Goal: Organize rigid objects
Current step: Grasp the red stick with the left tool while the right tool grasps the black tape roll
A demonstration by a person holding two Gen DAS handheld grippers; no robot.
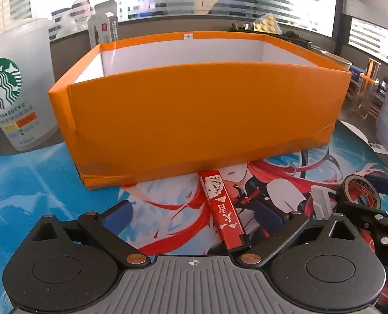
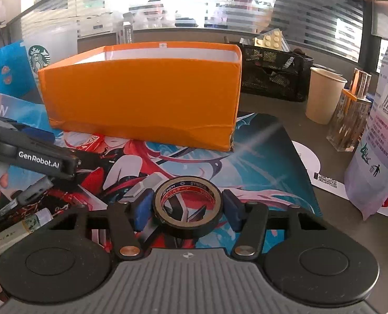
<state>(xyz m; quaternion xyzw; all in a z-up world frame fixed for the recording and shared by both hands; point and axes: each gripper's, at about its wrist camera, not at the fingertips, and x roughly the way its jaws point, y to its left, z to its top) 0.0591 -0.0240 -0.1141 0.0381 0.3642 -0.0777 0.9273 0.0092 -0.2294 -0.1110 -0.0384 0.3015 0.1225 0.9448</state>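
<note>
Tape roll point(image 2: 188, 205) is lying flat on the mat point(image 2: 259, 162), well short of the box point(image 2: 141, 96)'s near wall and toward that wall's right half. The right gripper point(image 2: 187, 209) is straddling it: the blue pads point(image 2: 144, 206) are sitting at the roll's left and right sides, the left one touching or nearly so, the right one showing a sliver of gap. Pinch not confirmed; reading as spread around the roll.

Lighter point(image 1: 224, 209), red, is lying with its long axis running toward the box, far end close to the box's base. The left gripper point(image 1: 194, 214) is spread wide, the lighter between its fingers but nearer the right one, untouched.

Judged: the right hand is nearer a lift; the box wall is standing high, so the roll needs raising over the rim.

Hidden: box floor and contents; the lighter's near end under the gripper body.
</note>
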